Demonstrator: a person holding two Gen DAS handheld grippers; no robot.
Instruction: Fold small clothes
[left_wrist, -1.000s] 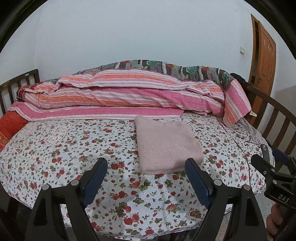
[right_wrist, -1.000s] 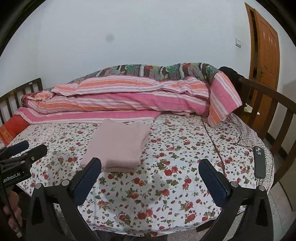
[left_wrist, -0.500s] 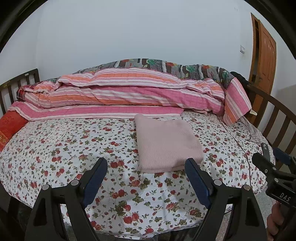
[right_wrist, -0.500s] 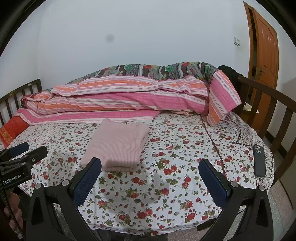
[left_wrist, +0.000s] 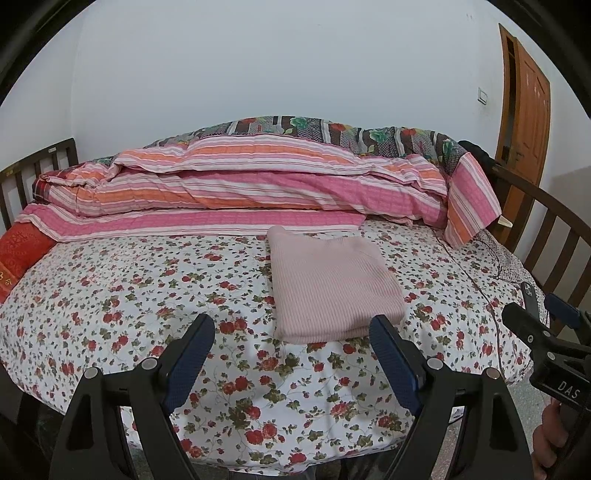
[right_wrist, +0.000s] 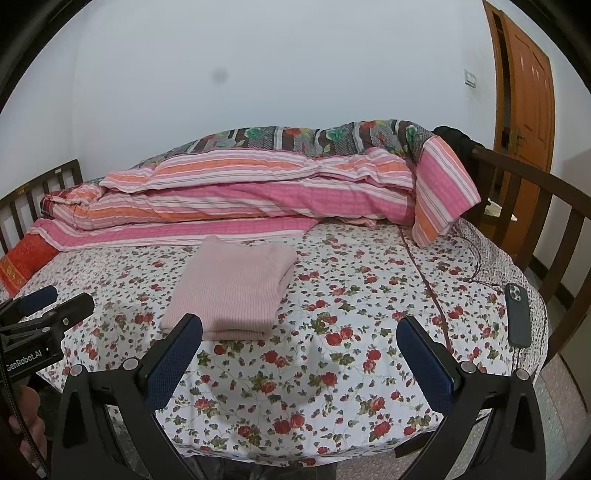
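A pale pink knitted garment (left_wrist: 330, 286) lies folded into a neat rectangle on the floral bedsheet (left_wrist: 147, 288); it also shows in the right wrist view (right_wrist: 232, 284). My left gripper (left_wrist: 291, 336) is open and empty, held back over the bed's near edge, short of the garment. My right gripper (right_wrist: 299, 338) is open and empty, held over the near edge to the right of the garment. Each gripper shows at the edge of the other's view: the right one (left_wrist: 532, 328), the left one (right_wrist: 51, 302).
A rolled pink and orange striped quilt (left_wrist: 258, 184) lies along the back of the bed. A dark phone (right_wrist: 518, 314) with a cable rests near the right edge. Wooden bed rails (right_wrist: 535, 206) stand on the right and left. An orange door (right_wrist: 524, 92) is at the back right.
Both grippers have drawn slightly back and up from the bed, staying open. The folded garment has not moved.
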